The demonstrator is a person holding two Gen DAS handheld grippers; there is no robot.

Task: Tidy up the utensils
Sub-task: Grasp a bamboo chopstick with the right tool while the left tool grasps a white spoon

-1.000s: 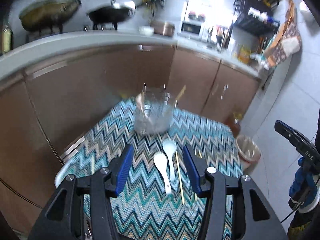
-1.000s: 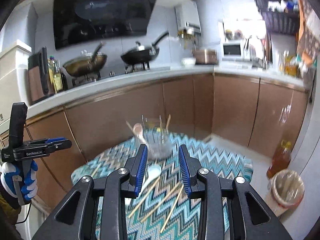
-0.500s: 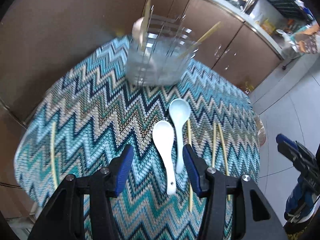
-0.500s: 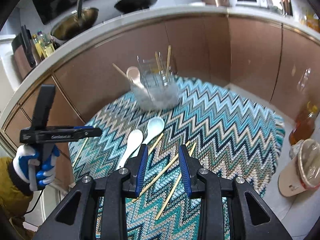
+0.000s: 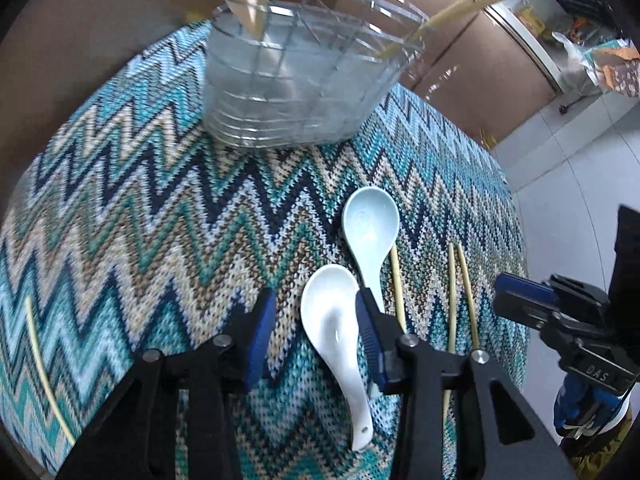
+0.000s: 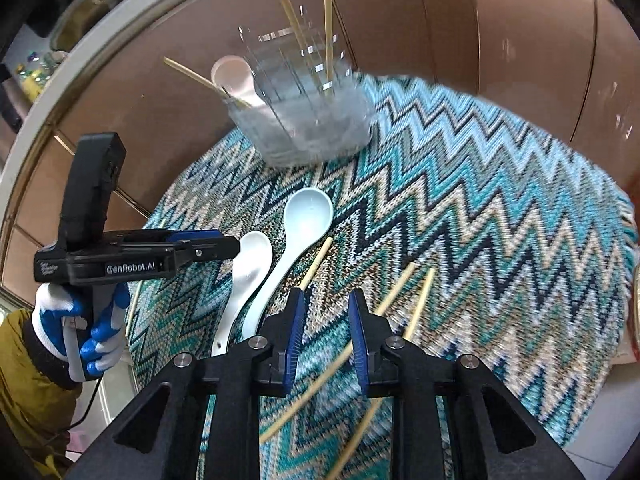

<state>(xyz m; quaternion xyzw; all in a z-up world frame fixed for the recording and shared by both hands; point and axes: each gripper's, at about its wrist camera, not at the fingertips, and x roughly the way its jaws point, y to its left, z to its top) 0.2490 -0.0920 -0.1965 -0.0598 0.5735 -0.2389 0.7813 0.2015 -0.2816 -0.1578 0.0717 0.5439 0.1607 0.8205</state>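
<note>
A white spoon (image 5: 334, 332) and a pale blue spoon (image 5: 370, 228) lie side by side on the zigzag cloth (image 5: 140, 208). My left gripper (image 5: 316, 316) is open just above the white spoon, its jaws either side of the bowl. Several chopsticks (image 5: 456, 280) lie to the right. My right gripper (image 6: 325, 322) is open above two chopsticks (image 6: 394, 292). A clear holder (image 6: 308, 120) at the back holds a pink spoon (image 6: 236, 78) and chopsticks. Both spoons also show in the right wrist view, white (image 6: 250, 264) and blue (image 6: 304, 216).
One chopstick (image 5: 40, 364) lies alone near the cloth's left edge. Brown cabinet doors (image 6: 520, 40) stand behind the round table. The tiled floor (image 5: 560, 184) is to the right. The left gripper body (image 6: 132, 256) shows at the left of the right wrist view.
Both grippers have dropped down and tilted toward the table. The left one has closed in over the white spoon; the right one has come down over the chopsticks.
</note>
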